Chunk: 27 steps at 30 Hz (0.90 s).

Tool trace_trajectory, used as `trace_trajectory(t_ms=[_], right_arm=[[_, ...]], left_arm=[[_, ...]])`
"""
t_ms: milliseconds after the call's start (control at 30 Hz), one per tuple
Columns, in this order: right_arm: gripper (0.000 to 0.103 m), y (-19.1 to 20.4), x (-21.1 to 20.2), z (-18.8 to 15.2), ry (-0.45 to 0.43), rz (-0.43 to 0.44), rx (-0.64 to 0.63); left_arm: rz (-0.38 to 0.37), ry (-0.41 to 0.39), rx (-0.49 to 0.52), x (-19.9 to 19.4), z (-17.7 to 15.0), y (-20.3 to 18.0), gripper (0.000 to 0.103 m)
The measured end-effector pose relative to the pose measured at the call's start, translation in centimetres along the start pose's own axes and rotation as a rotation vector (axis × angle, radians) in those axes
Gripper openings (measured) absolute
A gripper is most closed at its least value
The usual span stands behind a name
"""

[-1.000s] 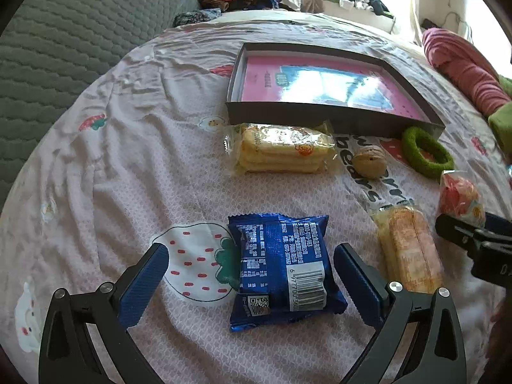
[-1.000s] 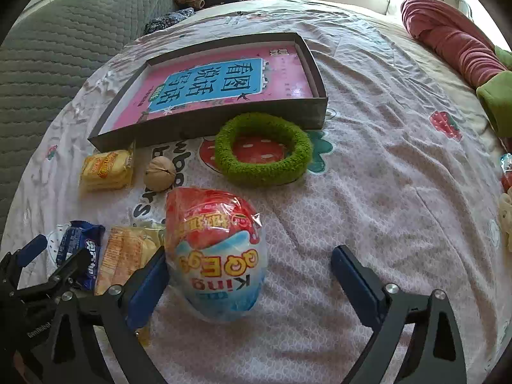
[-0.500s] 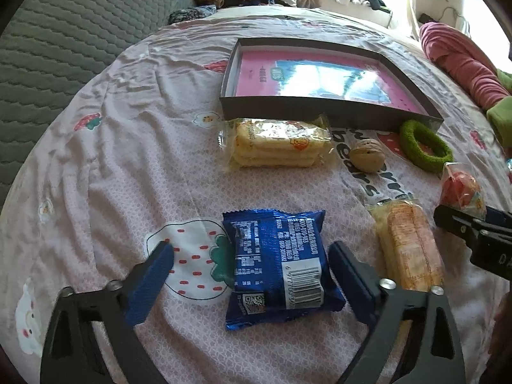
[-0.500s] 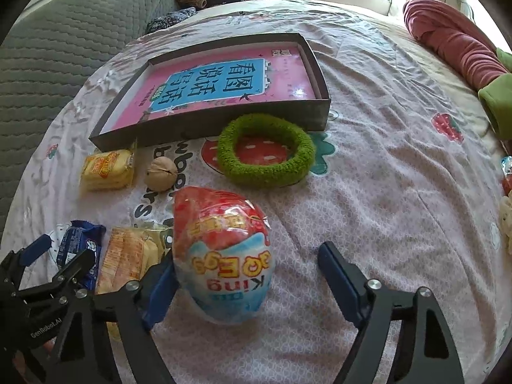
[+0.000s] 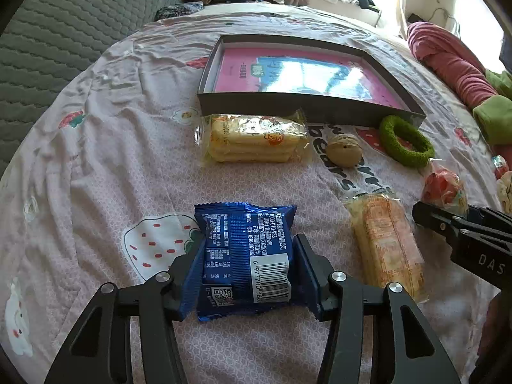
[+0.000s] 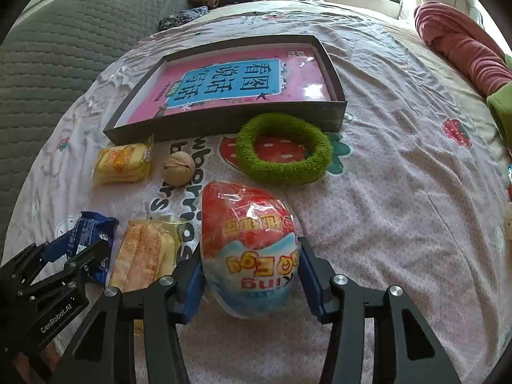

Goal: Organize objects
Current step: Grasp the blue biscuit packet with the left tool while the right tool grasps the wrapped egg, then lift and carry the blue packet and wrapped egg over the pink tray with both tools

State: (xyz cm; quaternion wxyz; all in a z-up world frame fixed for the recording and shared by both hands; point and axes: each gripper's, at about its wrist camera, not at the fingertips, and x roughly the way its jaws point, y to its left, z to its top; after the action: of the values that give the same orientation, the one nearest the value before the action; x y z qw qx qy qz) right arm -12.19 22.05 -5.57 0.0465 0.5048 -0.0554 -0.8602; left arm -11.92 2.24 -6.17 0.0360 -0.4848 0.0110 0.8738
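A blue snack packet [image 5: 244, 236] lies on the strawberry-print bedsheet, barcode side up. My left gripper [image 5: 248, 246] is closing on it, and both blue pads press its sides. A red and blue wrapped egg toy [image 6: 246, 217] stands between the pads of my right gripper [image 6: 251, 256], whose jaws are closing and touch it on both sides. Beyond them sits a shallow dark box [image 6: 224, 121] with a pink book inside. In front of it lie a green fuzzy ring [image 6: 283, 156], a walnut [image 6: 178, 168], a yellow cracker pack [image 5: 256, 137] and an orange wafer pack [image 5: 387, 243].
A grey quilted cushion [image 5: 48, 32] borders the bed on the left. A pink rolled blanket [image 6: 464, 51] and something green lie at the right edge. Piled clothes sit at the far end. Bare sheet stretches right of the egg toy.
Both grippers' jaws have closed in from wide open, the left onto the blue packet and the right onto the egg toy. Neither hand has shifted.
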Motion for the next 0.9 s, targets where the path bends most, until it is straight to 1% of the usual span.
trace_trajectory(t_ms=[500, 900], right_arm=[[0.052, 0.4, -0.9, -0.5, -0.017, 0.03, -0.012], [0.052, 1.3, -3.0, 0.7, -0.069, 0.044, -0.038]], left_arm=[[0.003, -0.014, 0.004, -0.5, -0.1, 0.1, 0.054], [0.009, -0.07, -0.001, -2.8, 1.5, 0.4, 0.054]])
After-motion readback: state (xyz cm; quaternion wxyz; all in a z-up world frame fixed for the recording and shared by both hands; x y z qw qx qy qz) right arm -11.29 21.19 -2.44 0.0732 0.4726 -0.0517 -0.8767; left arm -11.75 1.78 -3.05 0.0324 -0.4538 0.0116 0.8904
